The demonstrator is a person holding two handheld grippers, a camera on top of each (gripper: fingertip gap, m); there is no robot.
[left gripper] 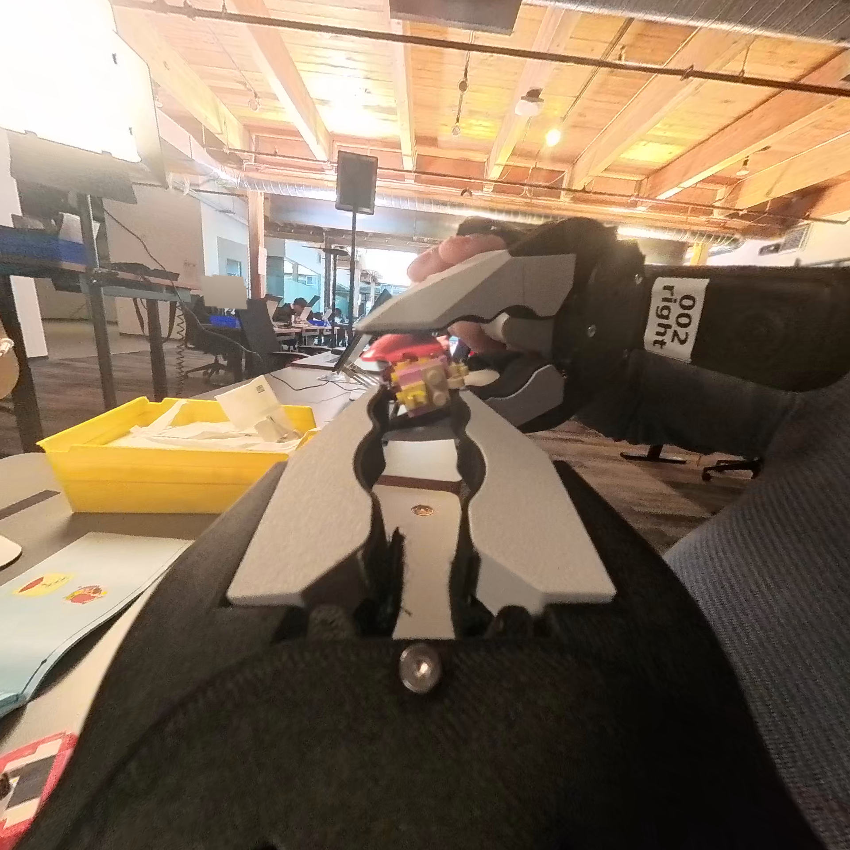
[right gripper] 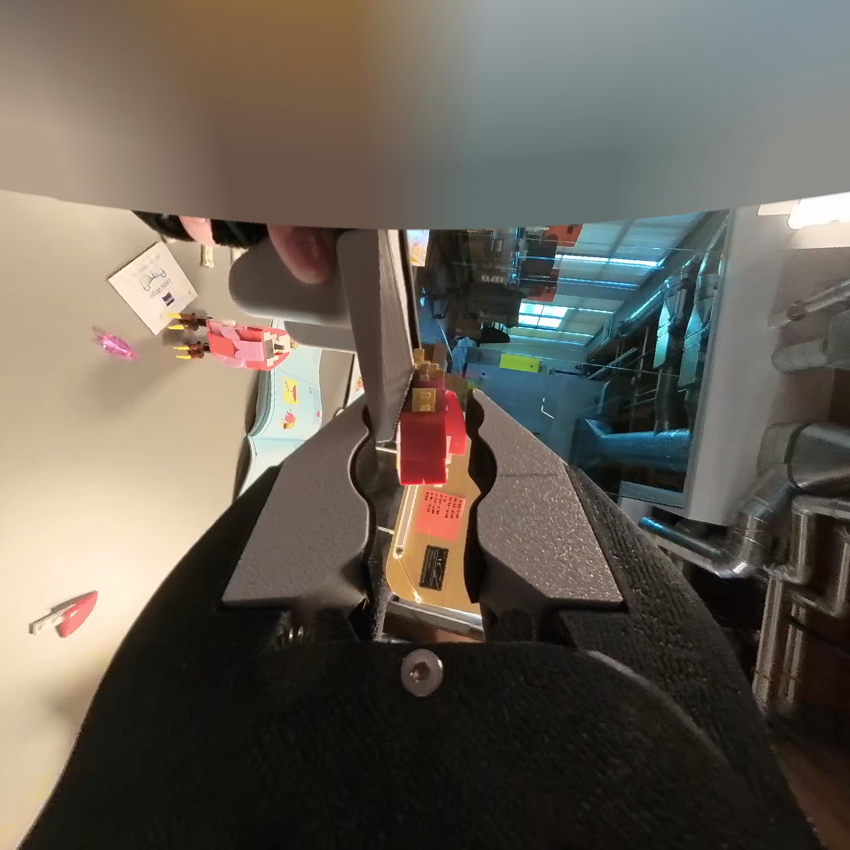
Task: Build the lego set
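My left gripper [left gripper: 423,398] is shut on a small brick model [left gripper: 421,384] made of pink, yellow and tan bricks with a red top, and holds it in the air. My right gripper [left gripper: 427,356] comes in from the right and straddles the same model. Its upper finger [left gripper: 414,308] lies on the red top, and its lower finger stands apart from the model. In the right wrist view the red model [right gripper: 423,441] stands between my right gripper's [right gripper: 418,404] fingers. The left gripper's finger [right gripper: 381,368] passes between the model and my left-hand finger.
A yellow tray [left gripper: 138,478] with white bags stands on the table to the left, with a light blue booklet [left gripper: 69,598] in front of it. On the table [right gripper: 92,460] lie another red and pink brick model [right gripper: 239,345], a clear pink piece [right gripper: 115,345], a red piece [right gripper: 69,611] and a white packet [right gripper: 152,285]. The grippers are tip to tip, or close to it. From either gripper's tips it is about 25 centimetres to the clear pink piece [right gripper: 115,345].
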